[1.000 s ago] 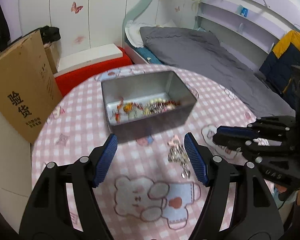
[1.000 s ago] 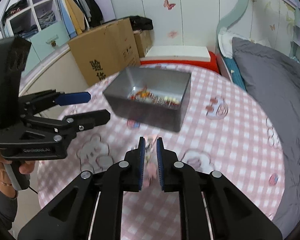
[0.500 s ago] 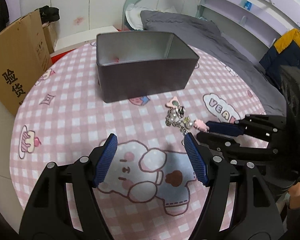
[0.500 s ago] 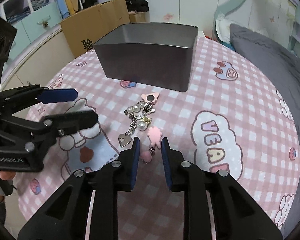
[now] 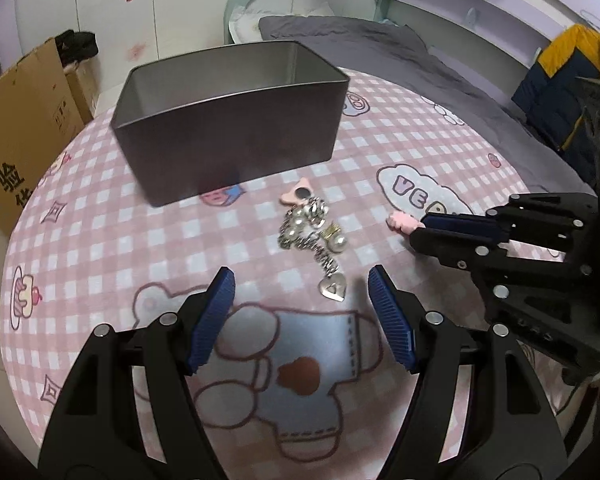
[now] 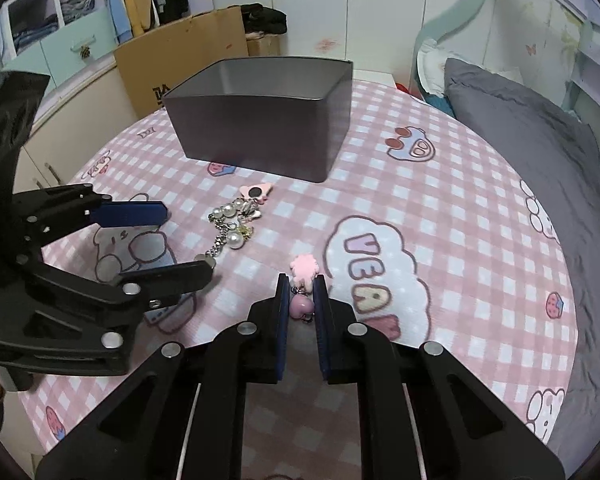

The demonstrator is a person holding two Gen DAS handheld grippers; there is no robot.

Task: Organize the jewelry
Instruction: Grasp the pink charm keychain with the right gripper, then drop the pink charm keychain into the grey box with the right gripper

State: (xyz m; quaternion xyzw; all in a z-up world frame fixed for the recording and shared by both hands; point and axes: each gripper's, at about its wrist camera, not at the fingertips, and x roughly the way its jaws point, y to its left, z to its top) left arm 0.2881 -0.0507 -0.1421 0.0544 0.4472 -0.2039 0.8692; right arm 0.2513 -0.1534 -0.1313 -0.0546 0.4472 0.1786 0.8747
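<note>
Pink charm (image 6: 305,280): pinched in right tongs (image 6: 302,296), their jaws just closing on it; pearl chain (image 5: 314,236): loose on desk (image 5: 100,248), near of tin (image 5: 228,120); left tongs (image 5: 300,316): open, empty; neither piece binned yet.

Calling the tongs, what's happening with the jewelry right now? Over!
Right tongs closing on pink charm. Left tongs open over pearl chain on table. Tin ahead, nothing blocking.
</note>
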